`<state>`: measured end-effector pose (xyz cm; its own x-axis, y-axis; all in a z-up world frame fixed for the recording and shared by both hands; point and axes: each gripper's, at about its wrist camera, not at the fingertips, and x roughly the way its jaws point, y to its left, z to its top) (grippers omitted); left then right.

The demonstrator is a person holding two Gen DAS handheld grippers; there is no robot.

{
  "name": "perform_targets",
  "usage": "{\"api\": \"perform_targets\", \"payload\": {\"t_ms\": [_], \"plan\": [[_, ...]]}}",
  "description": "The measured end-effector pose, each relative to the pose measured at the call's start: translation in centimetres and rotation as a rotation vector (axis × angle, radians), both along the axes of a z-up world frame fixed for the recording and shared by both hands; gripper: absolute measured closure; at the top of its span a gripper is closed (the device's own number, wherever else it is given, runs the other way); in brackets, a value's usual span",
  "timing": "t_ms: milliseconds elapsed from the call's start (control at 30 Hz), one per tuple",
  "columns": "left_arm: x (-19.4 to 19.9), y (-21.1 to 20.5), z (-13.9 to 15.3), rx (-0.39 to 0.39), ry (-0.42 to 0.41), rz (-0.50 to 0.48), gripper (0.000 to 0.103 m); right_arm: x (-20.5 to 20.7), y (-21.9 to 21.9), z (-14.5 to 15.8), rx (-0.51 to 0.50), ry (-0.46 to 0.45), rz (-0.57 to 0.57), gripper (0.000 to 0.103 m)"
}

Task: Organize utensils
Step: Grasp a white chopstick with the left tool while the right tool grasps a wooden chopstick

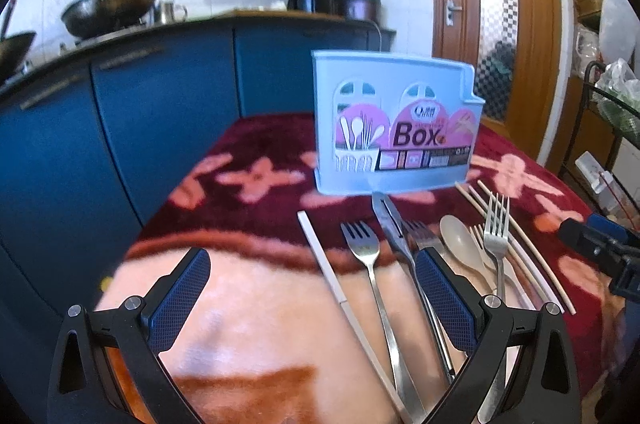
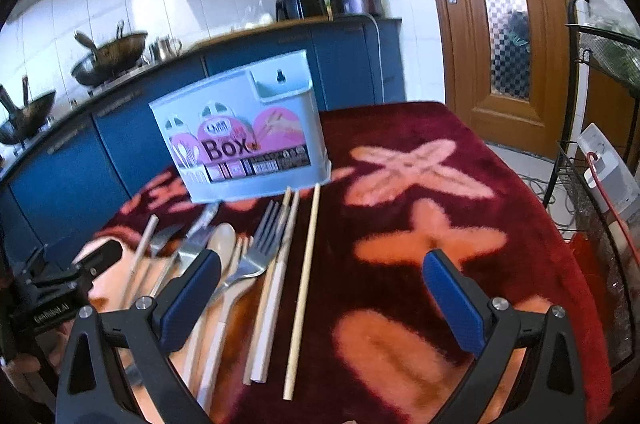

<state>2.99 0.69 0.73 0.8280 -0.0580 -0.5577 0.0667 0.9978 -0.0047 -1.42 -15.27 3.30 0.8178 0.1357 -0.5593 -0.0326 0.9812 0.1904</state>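
From the left wrist I see my left tongs point(image 1: 312, 288) spread wide apart, holding nothing, above the table point(image 1: 248, 304). One pale blue utensil box point(image 1: 394, 121) stands upright at the far end. Before it I count three forks point(image 1: 362, 244), one knife point(image 1: 390, 224), one beige spoon point(image 1: 460, 244); the chopsticks point(image 1: 524, 252) overlap, so their number is unclear.

From the right wrist, my right tongs point(image 2: 322, 298) also gape empty over the bare cloth. One chopstick point(image 2: 304, 288) lies apart; the heap left of it blurs together.
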Motion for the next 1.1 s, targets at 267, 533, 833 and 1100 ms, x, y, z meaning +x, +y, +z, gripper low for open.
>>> {"api": "perform_targets", "payload": {"t_ms": [267, 533, 833, 1100], "plan": [[2.2, 0.3, -1.6, -0.026, 0.155, -0.023, 0.001, 2.0, 0.2, -0.3, -0.057, 0.131, 0.082, 0.003], [3.7, 2.2, -2.2, -0.1, 0.269, 0.001, 0.001, 4.1, -0.2, -0.9, -0.068, 0.255, 0.119, 0.022], [4.6, 1.4, -3.5, 0.018, 0.348, 0.0, 0.003, 6.0, 0.1, -1.7, -0.136, 0.365, 0.131, 0.043], [6.1, 1.6, -3.5, 0.027, 0.453, -0.024, 0.002, 7.9, 0.9, -1.4, -0.184, 0.432, 0.161, 0.056]]}}
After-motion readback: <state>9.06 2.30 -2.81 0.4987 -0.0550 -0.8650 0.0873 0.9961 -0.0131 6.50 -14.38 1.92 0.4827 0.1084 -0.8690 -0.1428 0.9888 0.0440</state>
